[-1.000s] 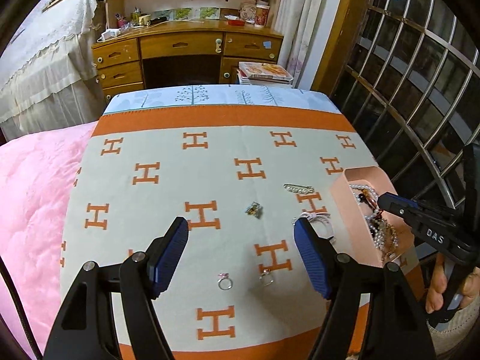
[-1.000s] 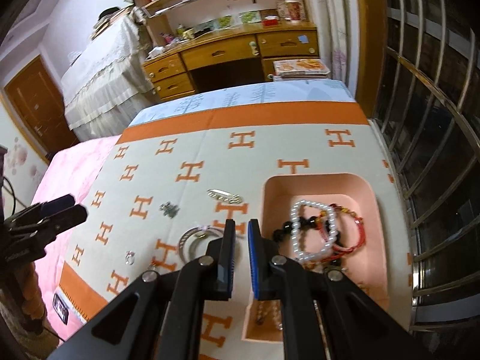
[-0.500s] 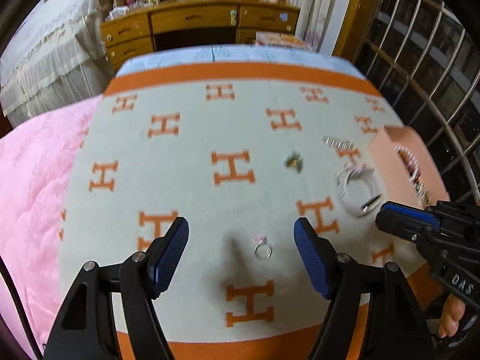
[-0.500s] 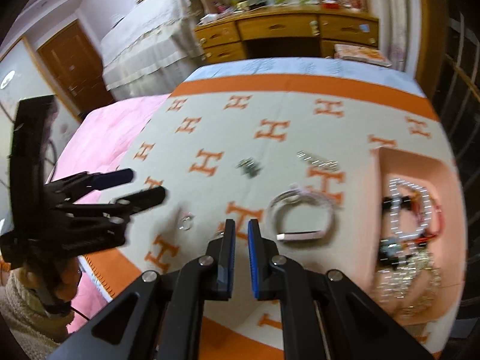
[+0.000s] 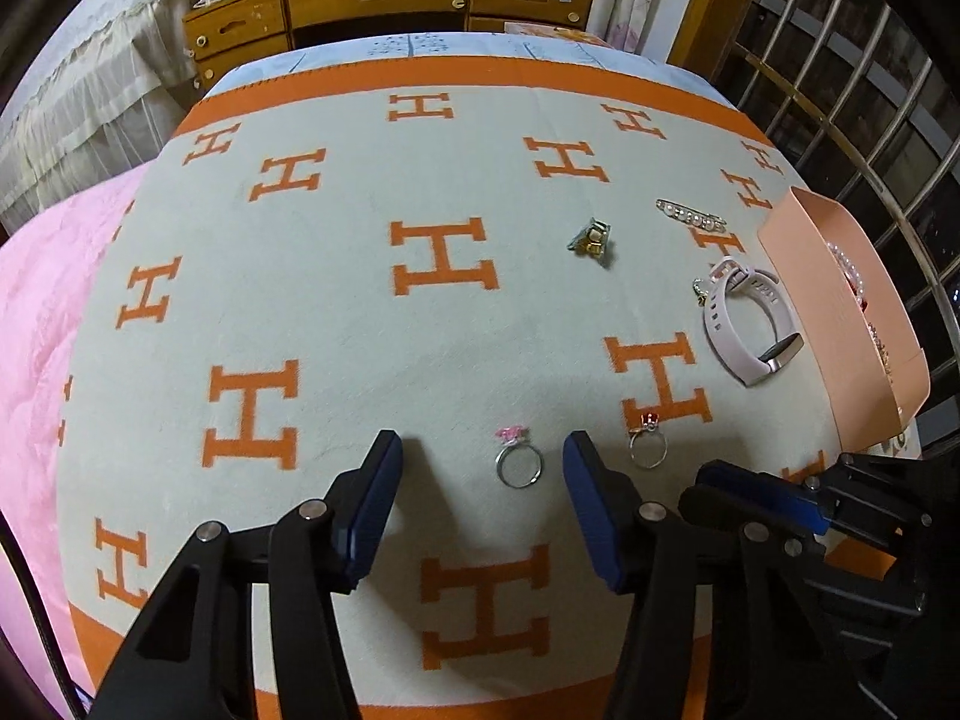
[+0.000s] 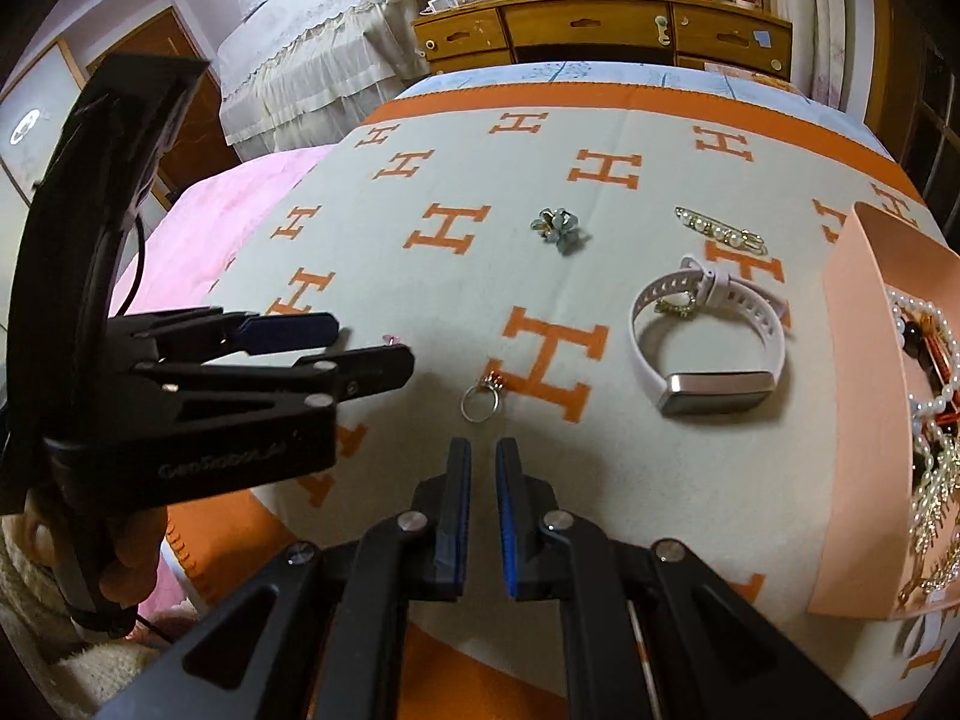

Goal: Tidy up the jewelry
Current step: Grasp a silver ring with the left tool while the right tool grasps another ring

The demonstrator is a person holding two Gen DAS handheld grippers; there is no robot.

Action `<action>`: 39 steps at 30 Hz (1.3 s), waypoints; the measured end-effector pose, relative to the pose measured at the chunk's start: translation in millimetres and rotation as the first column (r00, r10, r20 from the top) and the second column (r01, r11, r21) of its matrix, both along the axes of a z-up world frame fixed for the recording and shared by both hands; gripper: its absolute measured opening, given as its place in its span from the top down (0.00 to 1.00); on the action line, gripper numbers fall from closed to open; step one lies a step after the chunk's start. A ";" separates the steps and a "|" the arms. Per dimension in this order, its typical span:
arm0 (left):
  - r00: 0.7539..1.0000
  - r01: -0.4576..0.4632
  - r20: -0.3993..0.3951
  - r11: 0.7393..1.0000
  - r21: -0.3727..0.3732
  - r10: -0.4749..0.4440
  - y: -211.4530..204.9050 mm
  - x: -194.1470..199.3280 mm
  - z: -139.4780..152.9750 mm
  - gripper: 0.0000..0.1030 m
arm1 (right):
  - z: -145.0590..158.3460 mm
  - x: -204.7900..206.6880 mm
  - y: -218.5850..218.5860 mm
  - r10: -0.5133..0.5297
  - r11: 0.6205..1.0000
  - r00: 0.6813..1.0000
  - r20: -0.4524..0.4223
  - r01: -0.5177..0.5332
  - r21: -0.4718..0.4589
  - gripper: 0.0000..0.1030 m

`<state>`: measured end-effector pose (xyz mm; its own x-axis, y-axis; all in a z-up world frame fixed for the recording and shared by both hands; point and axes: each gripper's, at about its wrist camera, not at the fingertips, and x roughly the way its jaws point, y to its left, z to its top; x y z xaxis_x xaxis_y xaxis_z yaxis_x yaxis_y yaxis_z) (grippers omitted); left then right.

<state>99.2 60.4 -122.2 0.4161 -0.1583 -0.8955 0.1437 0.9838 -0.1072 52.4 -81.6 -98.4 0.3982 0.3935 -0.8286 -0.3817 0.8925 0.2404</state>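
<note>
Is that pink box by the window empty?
No. The pink box already holds pearl strands and beaded bracelets, visible over its rim.

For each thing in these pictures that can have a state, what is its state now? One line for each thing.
left gripper: open, low over the blanket, pink-stone ring between its fingers
right gripper: nearly shut, empty
pink-stone ring: on the blanket, not gripped
red-stone ring: on the blanket, free
watch: strap looped, on the blanket
pink box: open, holding beads and chains
</note>
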 end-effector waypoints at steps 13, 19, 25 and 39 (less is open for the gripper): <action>1.000 0.025 0.000 0.996 0.082 -0.025 -22.6 -4.9 1.3 0.80 | -6.7 1.2 -10.7 -0.016 0.997 1.000 -0.021 0.017 0.073 0.91; 0.999 0.035 0.019 0.996 0.083 -0.037 -26.4 -8.5 1.8 0.87 | -7.0 -0.7 -9.6 -0.015 0.997 1.000 -0.012 0.016 0.076 0.89; 1.000 0.001 0.022 1.000 -0.003 -0.001 -10.7 -11.0 2.5 0.87 | -4.4 -2.9 -1.7 0.005 0.998 1.000 0.007 -0.006 0.059 0.74; 0.998 -0.054 0.040 0.995 -0.082 0.058 29.8 -21.7 8.5 0.87 | -4.9 0.7 40.2 0.011 0.990 0.989 0.148 0.011 -0.143 0.73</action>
<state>77.5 90.2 -113.7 0.4635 -0.2051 -0.8620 0.0947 0.9787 -0.1819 53.2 -41.3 -103.3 0.5204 0.2751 -0.8084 -0.4035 0.9136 0.0512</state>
